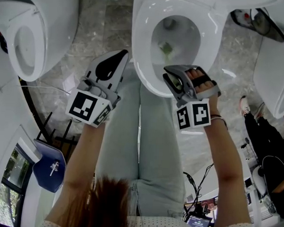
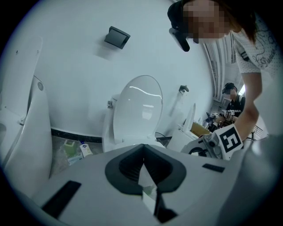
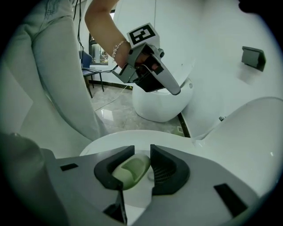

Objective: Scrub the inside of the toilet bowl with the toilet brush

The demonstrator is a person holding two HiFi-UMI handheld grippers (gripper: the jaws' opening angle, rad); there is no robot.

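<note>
Right hand-held gripper [image 3: 141, 161] is held just over the front rim of the toilet bowl [image 3: 132, 134], its jaws parted by a narrow gap. A pale green object [image 3: 130, 170] is seen through that gap. It is judged to be part of the toilet brush, and it seems to lie beyond the jaws rather than to be clamped, since it runs on behind one jaw. From the head view the same pale green object [image 1: 166, 49] is found low inside the toilet bowl [image 1: 151, 21], near the drain and apart from the right hand-held gripper [image 1: 174, 79]. The left hand-held gripper [image 2: 143, 152] is closed tip to tip on nothing and is kept beside the bowl, above the person's leg.

No scrubbing is judged to be under way yet, as the brush must first be gripped. If the jaws are closed short of it, the object could be nudged deeper toward the drain. The rim could be struck if the reach is made too steeply. A wet, rounded surface could also slip from a shallow grip.
</note>
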